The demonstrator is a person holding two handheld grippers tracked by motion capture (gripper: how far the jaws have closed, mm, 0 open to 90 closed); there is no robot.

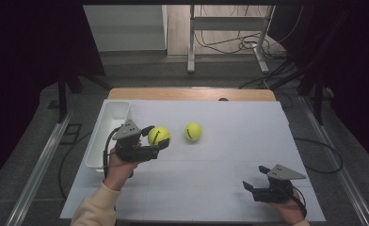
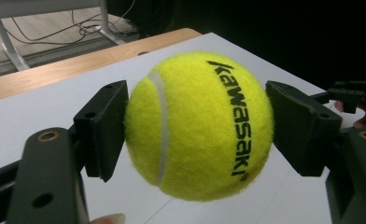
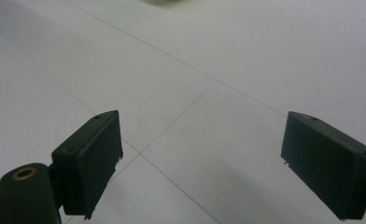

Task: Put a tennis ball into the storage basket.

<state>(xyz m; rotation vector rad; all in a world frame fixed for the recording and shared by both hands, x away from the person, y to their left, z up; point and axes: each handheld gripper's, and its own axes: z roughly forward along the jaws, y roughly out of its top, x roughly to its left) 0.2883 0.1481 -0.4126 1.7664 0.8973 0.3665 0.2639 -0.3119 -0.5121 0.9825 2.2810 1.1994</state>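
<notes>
White and matte, the flat tabletop (image 1: 229, 141) lies under our long white plastic bin (image 1: 108, 127), our left gripper (image 1: 160, 135) pinching a fuzzy yellow-green tennis ball (image 1: 158, 135) raised beside that bin, and our right gripper (image 1: 253, 180), jaws spread wide with nothing between.

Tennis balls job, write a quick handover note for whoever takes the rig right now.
Left gripper: shut on one tennis ball, lifted off the table, right beside the white bin.
Right gripper: open, holds nothing, low over the white table at the near right.
Second ball: loose on the table, mid-board.
Done: first ball picked up.
Left: probably drop it in the bin, then fetch the second ball.
</notes>
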